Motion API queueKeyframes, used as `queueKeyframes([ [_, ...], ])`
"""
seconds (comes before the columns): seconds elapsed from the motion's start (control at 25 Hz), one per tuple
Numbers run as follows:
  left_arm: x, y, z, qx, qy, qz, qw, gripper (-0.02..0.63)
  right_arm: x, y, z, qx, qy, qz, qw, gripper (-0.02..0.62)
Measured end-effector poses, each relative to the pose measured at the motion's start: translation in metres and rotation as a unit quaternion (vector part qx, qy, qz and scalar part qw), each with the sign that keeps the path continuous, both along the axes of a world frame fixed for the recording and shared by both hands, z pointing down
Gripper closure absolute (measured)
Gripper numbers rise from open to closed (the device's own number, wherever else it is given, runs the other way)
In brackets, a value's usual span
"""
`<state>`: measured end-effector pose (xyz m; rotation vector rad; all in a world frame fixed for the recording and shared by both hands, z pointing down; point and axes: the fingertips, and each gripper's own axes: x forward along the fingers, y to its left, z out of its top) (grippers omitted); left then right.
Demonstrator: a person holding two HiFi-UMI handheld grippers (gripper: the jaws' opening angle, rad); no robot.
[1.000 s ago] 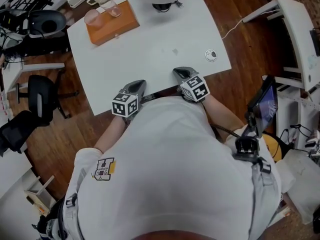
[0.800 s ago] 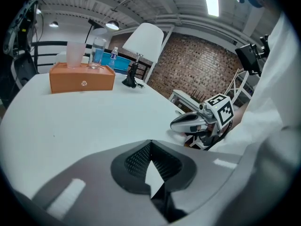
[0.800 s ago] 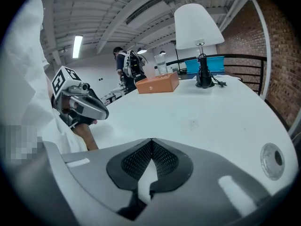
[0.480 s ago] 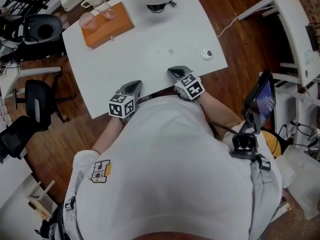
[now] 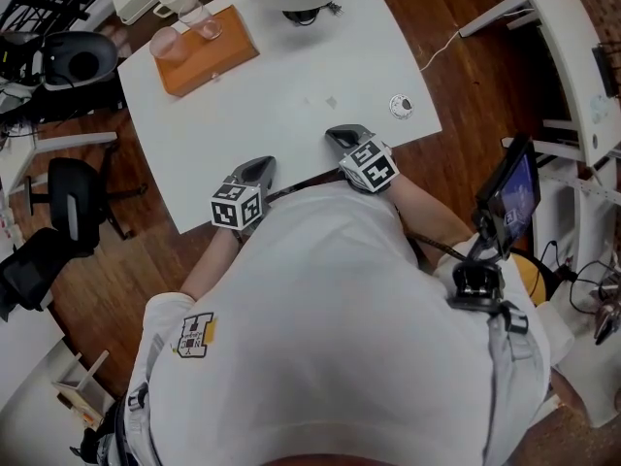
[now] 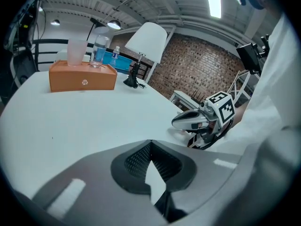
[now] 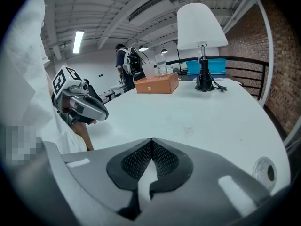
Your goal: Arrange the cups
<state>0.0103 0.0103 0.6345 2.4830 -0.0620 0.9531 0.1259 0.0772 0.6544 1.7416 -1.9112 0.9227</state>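
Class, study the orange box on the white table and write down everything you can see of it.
The orange box is a low rectangular block with a smooth, matte orange-brown surface; what it is made of cannot be told. A small pale round mark shows on one long side. It lies flat and closed near the far left corner of the white table, set at an angle to the table's edges. Two cups stand upright on its top: a pink cup and a clear cup.
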Motion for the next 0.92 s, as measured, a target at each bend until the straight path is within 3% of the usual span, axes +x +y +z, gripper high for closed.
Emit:
queueKeyframes([
  [0.92,0.029,0.048,0.001,0.003,-0.020,-0.041,0.9989,0.606,0.030,0.011,-0.015,0.032,-0.006,-0.068,0.997,0.595],
])
